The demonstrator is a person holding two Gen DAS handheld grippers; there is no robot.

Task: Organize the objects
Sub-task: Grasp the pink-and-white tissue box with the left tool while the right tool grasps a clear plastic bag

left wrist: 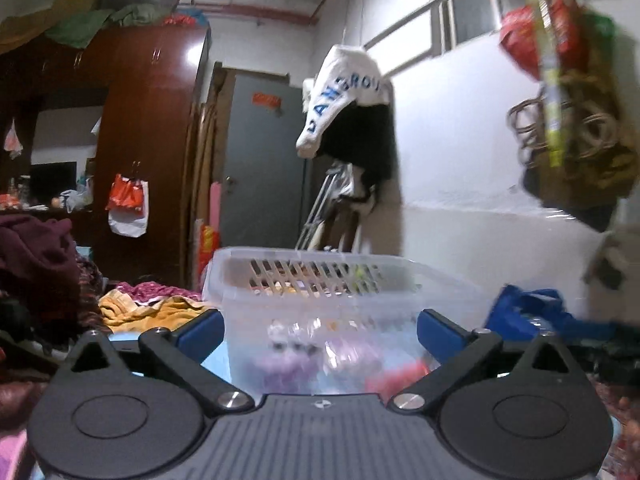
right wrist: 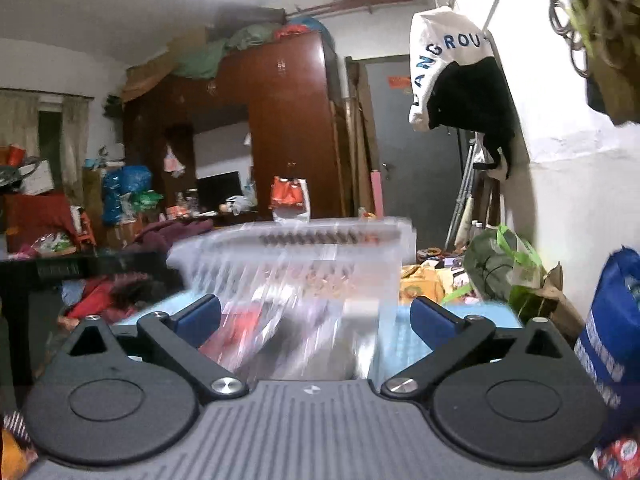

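A clear plastic basket [left wrist: 320, 280] with a slotted rim stands right in front of my left gripper [left wrist: 320, 328]. Blurred purple and red things [left wrist: 392, 376] lie inside it. The left fingers' blue pads [left wrist: 200, 330] are spread wide at either side of the basket's near wall, without pressing on it. In the right wrist view the same basket [right wrist: 300, 264] is smeared by motion, close ahead of my right gripper [right wrist: 316, 316]. That gripper is wide open too, with nothing held between its pads [right wrist: 434, 316].
Piled clothes [left wrist: 40, 272] and a yellow cloth [left wrist: 152, 308] lie to the left. A blue bag [right wrist: 612, 332] and a green bag [right wrist: 500, 268] crowd the right by the white wall. A brown wardrobe [left wrist: 152, 140] and hanging garments [left wrist: 344, 92] stand behind.
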